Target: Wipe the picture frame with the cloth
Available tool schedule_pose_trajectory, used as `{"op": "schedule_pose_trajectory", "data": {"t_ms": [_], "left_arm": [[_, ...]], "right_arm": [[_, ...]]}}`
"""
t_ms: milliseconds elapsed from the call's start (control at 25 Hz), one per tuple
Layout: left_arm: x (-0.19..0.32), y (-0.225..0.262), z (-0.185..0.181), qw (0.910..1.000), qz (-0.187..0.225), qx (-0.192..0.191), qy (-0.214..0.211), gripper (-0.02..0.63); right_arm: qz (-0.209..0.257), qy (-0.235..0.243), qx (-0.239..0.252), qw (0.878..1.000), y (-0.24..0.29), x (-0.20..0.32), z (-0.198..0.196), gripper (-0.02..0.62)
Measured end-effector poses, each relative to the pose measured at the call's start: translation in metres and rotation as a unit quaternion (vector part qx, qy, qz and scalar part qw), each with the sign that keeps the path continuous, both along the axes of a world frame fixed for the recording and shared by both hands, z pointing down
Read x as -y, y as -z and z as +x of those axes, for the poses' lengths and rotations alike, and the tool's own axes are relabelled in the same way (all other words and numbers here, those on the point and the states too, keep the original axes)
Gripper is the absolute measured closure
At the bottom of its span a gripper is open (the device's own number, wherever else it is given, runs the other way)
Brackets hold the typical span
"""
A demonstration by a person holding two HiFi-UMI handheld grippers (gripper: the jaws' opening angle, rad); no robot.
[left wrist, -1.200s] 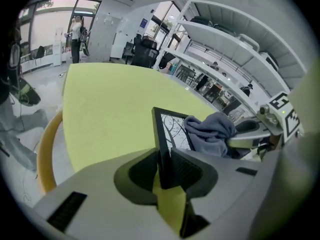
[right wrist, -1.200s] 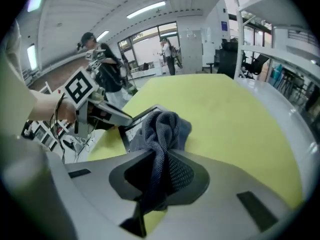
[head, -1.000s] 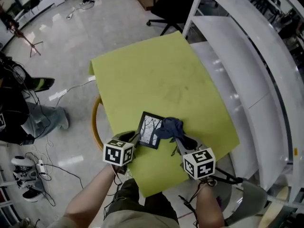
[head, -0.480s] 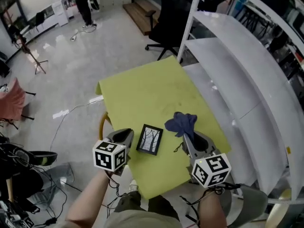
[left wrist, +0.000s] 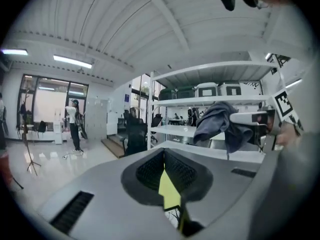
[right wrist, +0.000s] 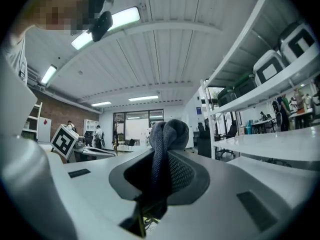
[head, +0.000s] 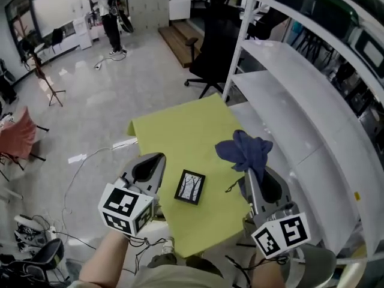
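Note:
A small black picture frame (head: 190,186) holding a tree print lies flat on the yellow-green tabletop (head: 180,131), with nothing touching it. My right gripper (head: 247,173) is raised to its right, above the table's right edge, shut on a dark blue cloth (head: 245,151) that bunches above its tips. In the right gripper view the cloth (right wrist: 167,134) is pinched between the jaws of that gripper (right wrist: 160,176). My left gripper (head: 158,158) hovers left of the frame, shut and holding nothing. In the left gripper view the jaws of this gripper (left wrist: 167,176) meet, and the cloth (left wrist: 220,124) hangs at the right.
White metal shelving (head: 300,95) runs along the table's right side. A black office chair (head: 210,59) stands beyond the table's far edge. Cables (head: 90,152) trail over the floor to the left. A person (head: 108,11) stands far off at the back.
Both grippers have lifted off the table and moved apart. The right one carried the cloth up and away from the frame. The frame stays flat on the table.

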State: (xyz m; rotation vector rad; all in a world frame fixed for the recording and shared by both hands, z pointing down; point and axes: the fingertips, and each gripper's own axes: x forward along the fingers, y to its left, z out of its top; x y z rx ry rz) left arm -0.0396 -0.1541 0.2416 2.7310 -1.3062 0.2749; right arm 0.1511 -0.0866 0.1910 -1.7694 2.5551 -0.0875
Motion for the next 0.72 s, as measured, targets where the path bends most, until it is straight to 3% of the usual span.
{"op": "schedule_pose_trajectory", "data": {"t_ms": [160, 320, 720], "left_arm": [[-0.016, 0.043, -0.007, 0.9989, 0.042, -0.022, 0.003, 0.598], [-0.033, 0.061, -0.018, 0.9976, 0.058, -0.036, 0.013, 0.600], [-0.050, 0.030, -0.029, 0.9979, 0.058, -0.024, 0.018, 0.600]], "right_arm": [[0.035, -0.017, 0.004, 0.999, 0.032, -0.021, 0.001, 0.526], [0.053, -0.031, -0.003, 0.998, 0.044, -0.041, 0.000, 0.526], [0.023, -0.035, -0.038, 0.998, 0.009, -0.052, -0.006, 0.526]]}}
